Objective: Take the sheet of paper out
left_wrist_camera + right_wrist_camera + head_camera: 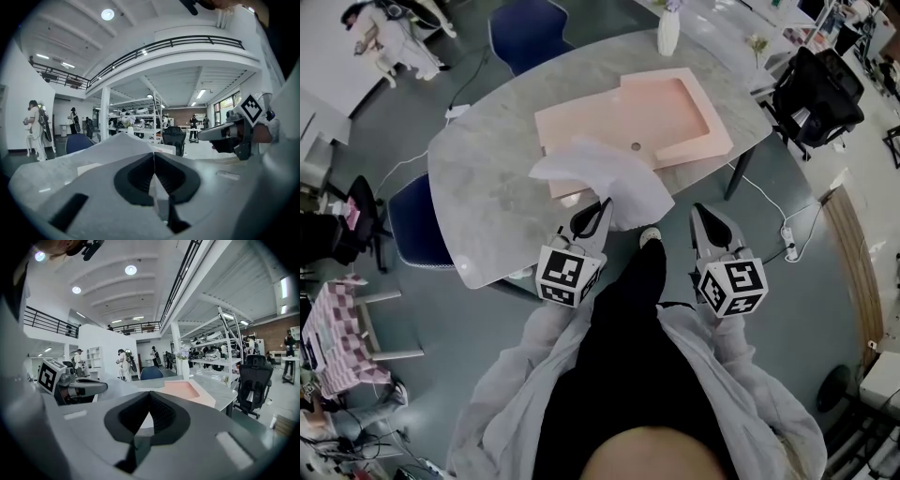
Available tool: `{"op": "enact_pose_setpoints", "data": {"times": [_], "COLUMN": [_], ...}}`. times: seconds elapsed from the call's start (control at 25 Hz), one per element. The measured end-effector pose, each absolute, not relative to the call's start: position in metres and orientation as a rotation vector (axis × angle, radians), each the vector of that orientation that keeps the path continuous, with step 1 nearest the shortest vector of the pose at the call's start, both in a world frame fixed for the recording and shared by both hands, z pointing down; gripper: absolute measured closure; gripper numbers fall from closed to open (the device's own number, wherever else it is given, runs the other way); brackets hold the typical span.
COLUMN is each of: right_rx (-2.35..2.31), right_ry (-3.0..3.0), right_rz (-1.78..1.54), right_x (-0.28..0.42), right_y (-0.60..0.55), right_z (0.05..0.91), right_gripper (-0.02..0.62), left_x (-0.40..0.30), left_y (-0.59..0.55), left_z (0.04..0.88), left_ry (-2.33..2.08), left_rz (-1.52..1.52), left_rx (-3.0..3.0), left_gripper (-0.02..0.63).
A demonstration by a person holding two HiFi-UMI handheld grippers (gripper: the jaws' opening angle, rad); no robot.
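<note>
Though limp, paper (609,175) in left gripper (600,212).

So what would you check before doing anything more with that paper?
1. Grip on paper: ok, left gripper is shut on its near edge.
2. Sheet clear of tray: cannot tell; from above it overlaps the tray's near corner.
3. Spare tool: ok, right gripper is shut, nothing in it.
4. Obstacles: ok, vase stands upright at the table's far edge.
5. Room to lay it down: ok, bare table left of the tray.
</note>
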State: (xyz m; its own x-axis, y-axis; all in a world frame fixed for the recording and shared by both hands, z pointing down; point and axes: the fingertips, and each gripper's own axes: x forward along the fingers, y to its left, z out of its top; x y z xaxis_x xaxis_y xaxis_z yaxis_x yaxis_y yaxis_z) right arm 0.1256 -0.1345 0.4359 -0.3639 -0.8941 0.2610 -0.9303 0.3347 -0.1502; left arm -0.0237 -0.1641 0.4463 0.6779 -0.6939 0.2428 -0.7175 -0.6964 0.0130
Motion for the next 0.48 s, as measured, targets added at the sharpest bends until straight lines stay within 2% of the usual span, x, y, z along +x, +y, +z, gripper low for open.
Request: {"op": "enact_pose_setpoints", "data": {"times": [0.48], "right_rx": [1.628], "right_ry": [-2.477], "right_rz": [0.419], "right_x": [0.113], "right_y": [-0.136], "right_z": [0.443], "right_gripper": [0.588], "left_x": [-0.033], "left_y": [-0.160], "left_z": [0.457], "left_ry": [-1.176], "left_rz": [0.279], "left_rx": [2.710], "left_gripper": [0.601]}}
